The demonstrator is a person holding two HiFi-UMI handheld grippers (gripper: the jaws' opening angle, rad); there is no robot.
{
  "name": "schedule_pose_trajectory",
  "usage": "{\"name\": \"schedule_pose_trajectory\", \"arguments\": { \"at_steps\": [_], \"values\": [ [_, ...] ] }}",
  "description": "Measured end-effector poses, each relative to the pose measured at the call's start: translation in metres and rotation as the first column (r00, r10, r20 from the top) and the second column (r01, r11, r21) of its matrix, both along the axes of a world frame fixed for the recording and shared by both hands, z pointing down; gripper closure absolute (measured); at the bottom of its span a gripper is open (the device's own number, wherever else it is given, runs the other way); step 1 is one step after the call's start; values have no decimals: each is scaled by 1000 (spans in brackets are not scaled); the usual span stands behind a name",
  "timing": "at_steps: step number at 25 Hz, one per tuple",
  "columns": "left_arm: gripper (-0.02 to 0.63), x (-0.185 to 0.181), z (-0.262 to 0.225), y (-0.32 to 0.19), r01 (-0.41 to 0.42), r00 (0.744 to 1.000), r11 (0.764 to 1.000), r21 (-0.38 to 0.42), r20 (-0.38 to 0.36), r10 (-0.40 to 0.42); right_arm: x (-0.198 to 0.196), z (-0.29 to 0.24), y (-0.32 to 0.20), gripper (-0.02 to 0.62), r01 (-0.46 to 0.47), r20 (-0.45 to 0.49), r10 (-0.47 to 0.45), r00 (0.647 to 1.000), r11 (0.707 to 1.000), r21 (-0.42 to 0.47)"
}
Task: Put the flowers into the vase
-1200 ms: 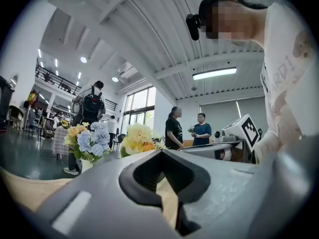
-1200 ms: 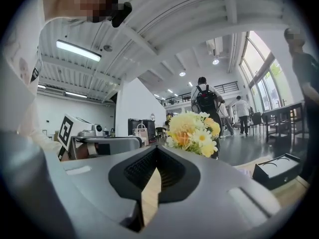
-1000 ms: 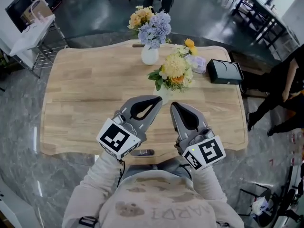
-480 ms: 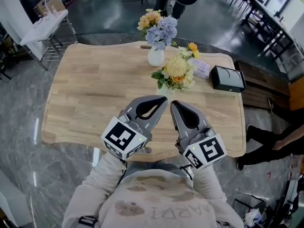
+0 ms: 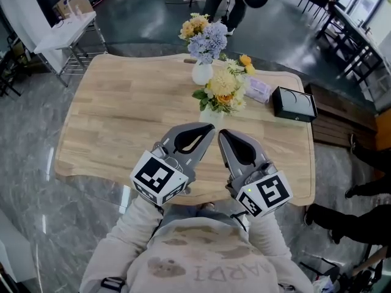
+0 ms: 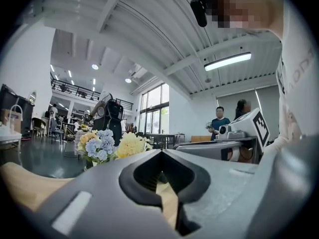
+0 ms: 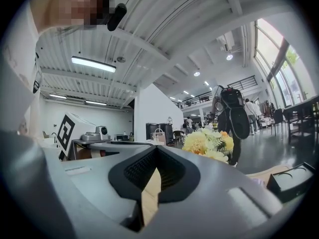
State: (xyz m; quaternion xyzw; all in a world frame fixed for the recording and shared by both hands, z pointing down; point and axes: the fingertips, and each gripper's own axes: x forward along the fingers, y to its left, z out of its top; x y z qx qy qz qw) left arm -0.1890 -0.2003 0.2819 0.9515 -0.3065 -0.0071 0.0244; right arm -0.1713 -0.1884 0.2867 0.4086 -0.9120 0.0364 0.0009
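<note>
A white vase [image 5: 202, 73] with blue and yellow flowers [image 5: 206, 34] stands at the table's far middle. Nearer to me, a yellow, white and orange bunch [image 5: 225, 90] stands upright in a pale vase [image 5: 211, 115]. My left gripper [image 5: 209, 129] and right gripper [image 5: 222, 133] hover side by side just short of that bunch, tips close together. Both are shut with nothing in them. The left gripper view shows both bunches [image 6: 107, 146] beyond its shut jaws. The right gripper view shows the yellow bunch [image 7: 207, 142].
A black box [image 5: 294, 104] lies on the wooden table [image 5: 122, 115] at the right, with a pale packet [image 5: 259, 90] beside the flowers. People stand beyond the far edge and at the right. A white side table [image 5: 64, 32] is at the far left.
The grippers hold the same pose. The head view has drifted a little, and the people around the table have walked on.
</note>
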Motion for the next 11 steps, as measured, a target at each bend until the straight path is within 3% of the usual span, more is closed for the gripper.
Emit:
{"name": "schedule_pose_trajectory", "arguments": {
  "at_steps": [11],
  "values": [
    [606,5,-2,3,13,1000,1000,6,6,-13,5,1,6,571,12,5,-12,1000,1000,-6]
  ]
}}
